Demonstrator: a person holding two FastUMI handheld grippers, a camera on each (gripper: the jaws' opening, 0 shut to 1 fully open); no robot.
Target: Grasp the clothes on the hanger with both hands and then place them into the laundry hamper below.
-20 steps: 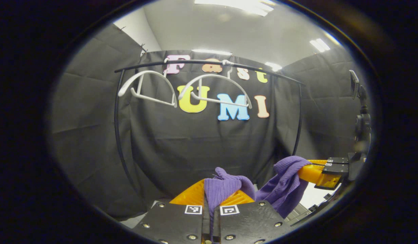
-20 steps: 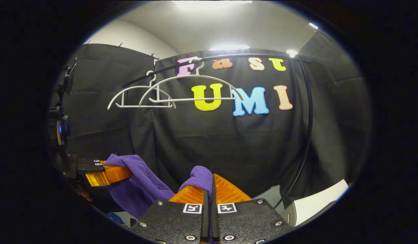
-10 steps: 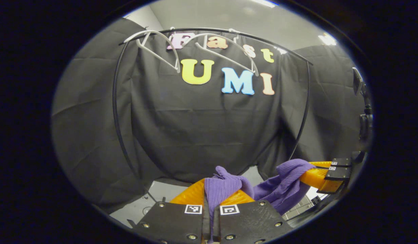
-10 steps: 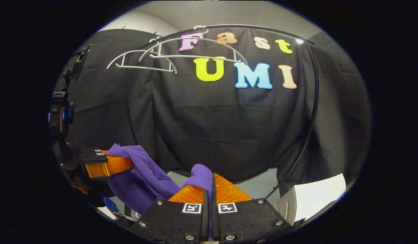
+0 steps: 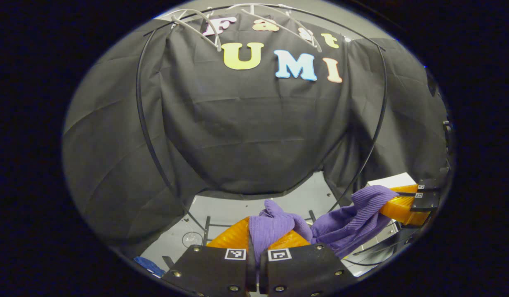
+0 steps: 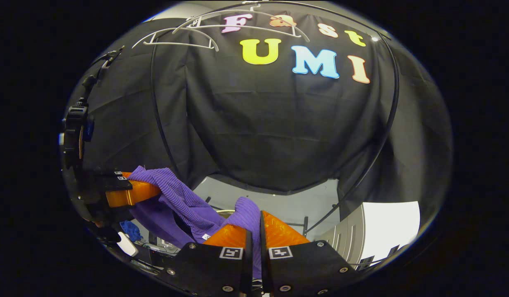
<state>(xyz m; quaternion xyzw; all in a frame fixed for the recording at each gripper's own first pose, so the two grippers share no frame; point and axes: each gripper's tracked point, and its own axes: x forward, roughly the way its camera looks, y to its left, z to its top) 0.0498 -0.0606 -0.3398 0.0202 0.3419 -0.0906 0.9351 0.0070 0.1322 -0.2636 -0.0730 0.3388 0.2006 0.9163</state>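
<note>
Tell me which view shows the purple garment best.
The right gripper view: the purple garment spreads widest there, draped from the left gripper to the right gripper. The left gripper view shows the garment more bunched, low and near the edge.

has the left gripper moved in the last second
Yes. The left gripper, shut on the purple cloth, has dropped: in its own view the hangers and rail climbed to the top edge, and the floor came into sight.

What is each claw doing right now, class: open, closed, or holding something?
Left claw: closed on the purple garment.
Right claw: closed on the same purple garment.
</note>
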